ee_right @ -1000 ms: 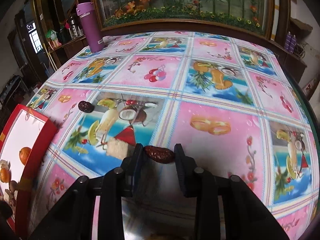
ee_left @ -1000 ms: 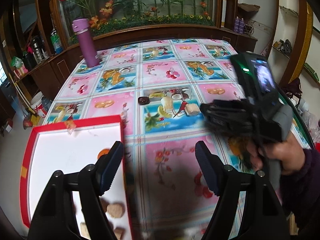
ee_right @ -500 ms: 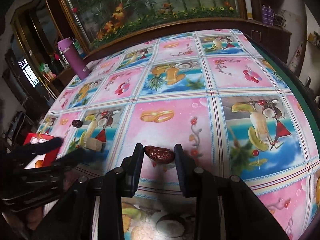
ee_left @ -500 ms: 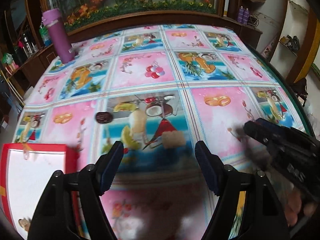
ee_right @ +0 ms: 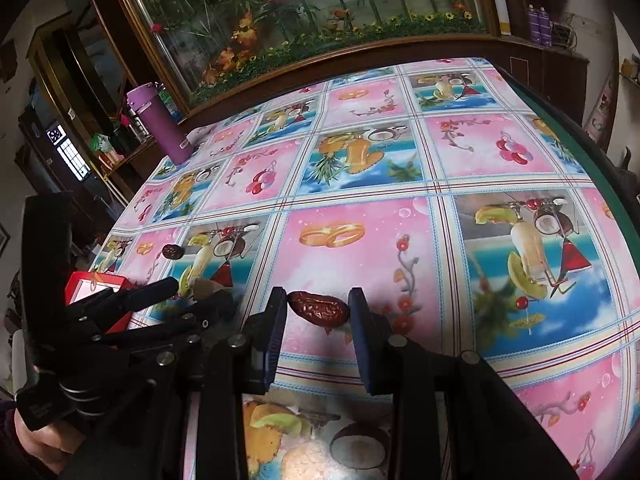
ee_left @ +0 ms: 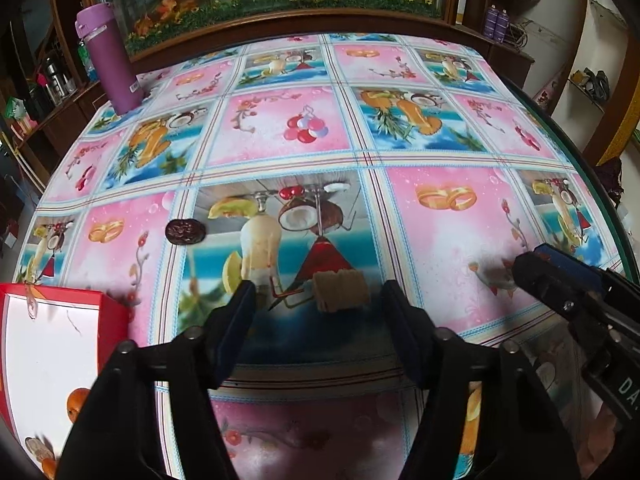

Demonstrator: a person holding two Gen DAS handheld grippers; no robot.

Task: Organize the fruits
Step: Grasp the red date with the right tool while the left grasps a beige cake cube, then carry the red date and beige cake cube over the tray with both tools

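My left gripper [ee_left: 318,308] hangs low over the table and its jaws are closing. A tan ridged piece [ee_left: 340,290] lies on the cloth just ahead of the tips, between the two fingers and touched by neither pad. A dark wrinkled date [ee_left: 185,232] lies further left on the cloth. My right gripper [ee_right: 318,314] is shut on a reddish-brown date [ee_right: 318,308], held above the cloth. From the right wrist view, the left gripper [ee_right: 160,296] shows at the left, by the tan piece [ee_right: 204,288] and the dark date [ee_right: 173,251].
A red tray [ee_left: 116,312] with a white floor sits at the lower left and holds small oranges [ee_left: 78,402] and tan pieces. A purple bottle [ee_left: 110,60] stands at the far left corner. The table's green edge [ee_left: 592,184] curves down the right side.
My left gripper has swung from above the red tray to the right and down, over the tan piece, and its jaws have narrowed. The right gripper carried its date rightwards, then held still.
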